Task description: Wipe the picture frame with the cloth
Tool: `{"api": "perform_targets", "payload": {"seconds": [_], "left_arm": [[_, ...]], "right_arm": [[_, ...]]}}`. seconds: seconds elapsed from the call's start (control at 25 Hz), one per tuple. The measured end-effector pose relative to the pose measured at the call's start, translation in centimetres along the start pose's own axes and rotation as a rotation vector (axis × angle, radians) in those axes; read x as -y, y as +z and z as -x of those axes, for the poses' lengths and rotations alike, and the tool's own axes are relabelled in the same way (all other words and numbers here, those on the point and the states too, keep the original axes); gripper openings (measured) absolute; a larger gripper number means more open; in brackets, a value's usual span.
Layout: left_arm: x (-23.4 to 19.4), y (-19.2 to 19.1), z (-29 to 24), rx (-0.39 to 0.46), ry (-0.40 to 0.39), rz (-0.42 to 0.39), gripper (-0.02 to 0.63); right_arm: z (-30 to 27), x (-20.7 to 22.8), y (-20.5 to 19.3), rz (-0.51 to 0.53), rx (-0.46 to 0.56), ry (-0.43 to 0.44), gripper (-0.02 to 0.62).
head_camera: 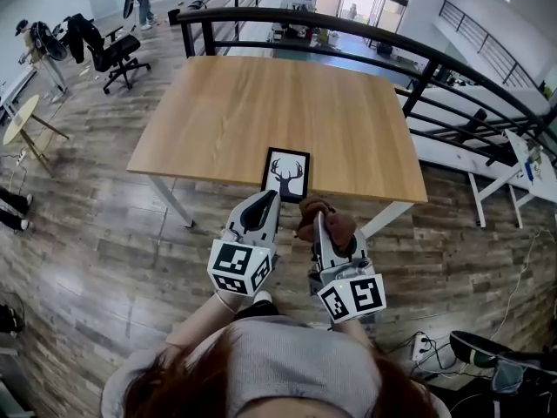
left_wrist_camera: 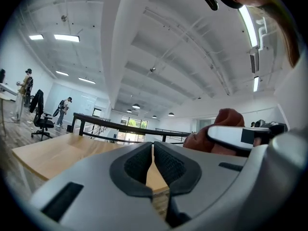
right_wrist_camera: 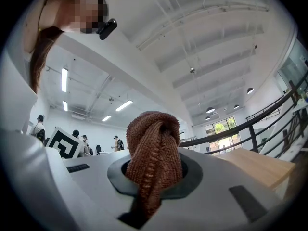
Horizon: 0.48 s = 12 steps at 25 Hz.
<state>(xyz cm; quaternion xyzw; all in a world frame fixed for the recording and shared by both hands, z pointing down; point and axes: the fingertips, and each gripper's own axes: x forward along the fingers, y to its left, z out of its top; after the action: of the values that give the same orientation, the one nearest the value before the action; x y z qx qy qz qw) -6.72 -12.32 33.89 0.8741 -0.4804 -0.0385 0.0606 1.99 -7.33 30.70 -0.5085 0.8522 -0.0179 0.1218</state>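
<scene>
A black picture frame (head_camera: 285,173) with a deer silhouette lies flat at the near edge of the wooden table (head_camera: 235,103). My left gripper (head_camera: 265,200) is shut and empty, its tip just short of the frame's near edge. In the left gripper view the pads (left_wrist_camera: 166,166) meet with nothing between them. My right gripper (head_camera: 318,219) is shut on a bunched brown cloth (head_camera: 324,219), held off the table's near edge, right of the frame. The cloth (right_wrist_camera: 154,153) fills the right gripper view, clamped between the jaws.
A black railing (head_camera: 348,26) runs behind the table. Office chairs (head_camera: 117,55) stand at the far left, a small round table (head_camera: 22,118) at the left edge. White desks (head_camera: 487,159) lie to the right. Cables and a power strip (head_camera: 424,347) are on the floor near my right.
</scene>
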Motion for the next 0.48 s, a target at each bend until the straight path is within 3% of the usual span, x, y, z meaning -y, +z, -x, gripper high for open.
{"api": "perform_targets", "payload": {"seconds": [0.24,0.48], "left_arm": [[-3.3,0.3,-3.0,-0.003,-0.018,0.002,0.009],[-3.2,-1.4,-4.1,-0.057,-0.019,0.015,0.011]], "right_arm": [[-4.1,0.9,-1.2,0.003,-0.009,-0.022,0.046],[-4.0,2.7,-1.9,-0.004,-0.047,-0.048,0.046]]}}
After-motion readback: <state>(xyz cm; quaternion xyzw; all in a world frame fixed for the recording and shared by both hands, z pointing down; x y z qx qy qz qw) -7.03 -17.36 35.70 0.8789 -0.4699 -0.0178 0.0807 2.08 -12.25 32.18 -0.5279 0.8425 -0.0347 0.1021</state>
